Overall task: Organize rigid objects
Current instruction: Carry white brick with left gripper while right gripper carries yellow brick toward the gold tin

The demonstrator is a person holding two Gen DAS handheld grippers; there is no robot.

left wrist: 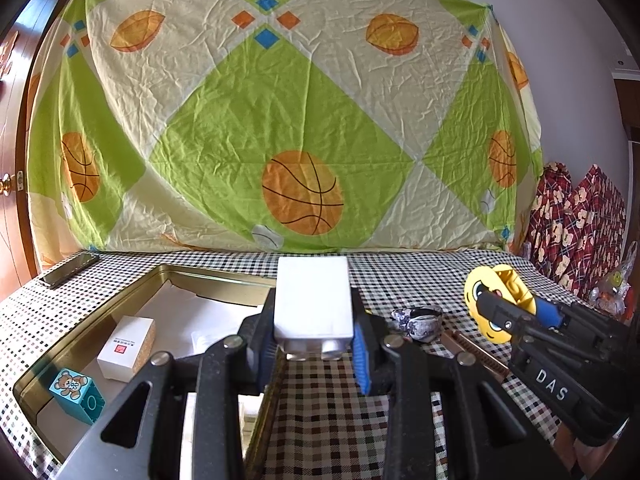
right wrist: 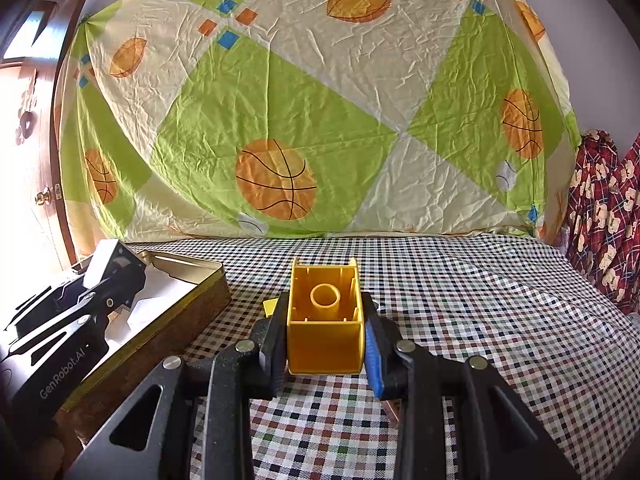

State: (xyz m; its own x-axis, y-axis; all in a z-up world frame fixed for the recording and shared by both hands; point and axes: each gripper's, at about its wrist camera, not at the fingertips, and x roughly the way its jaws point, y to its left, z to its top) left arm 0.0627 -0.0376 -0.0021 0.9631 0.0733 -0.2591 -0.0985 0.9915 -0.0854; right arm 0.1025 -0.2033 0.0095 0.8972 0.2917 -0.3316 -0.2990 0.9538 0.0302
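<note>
The left tongs (left wrist: 314, 354) are clamped on a white rectangular block (left wrist: 314, 300), its long axis running straight ahead along the fingers, studs at the near end; it hangs over the right rim of the gold tin tray (left wrist: 208, 276) on the checked tabletop (left wrist: 320, 408). Inside the tray lie a white box (left wrist: 126, 346) and a teal bear cube (left wrist: 76, 394). The right tongs (right wrist: 325, 354) grip a yellow toy brick (right wrist: 325, 316), hollow underside seemingly facing up, above the tabletop's middle.
</note>
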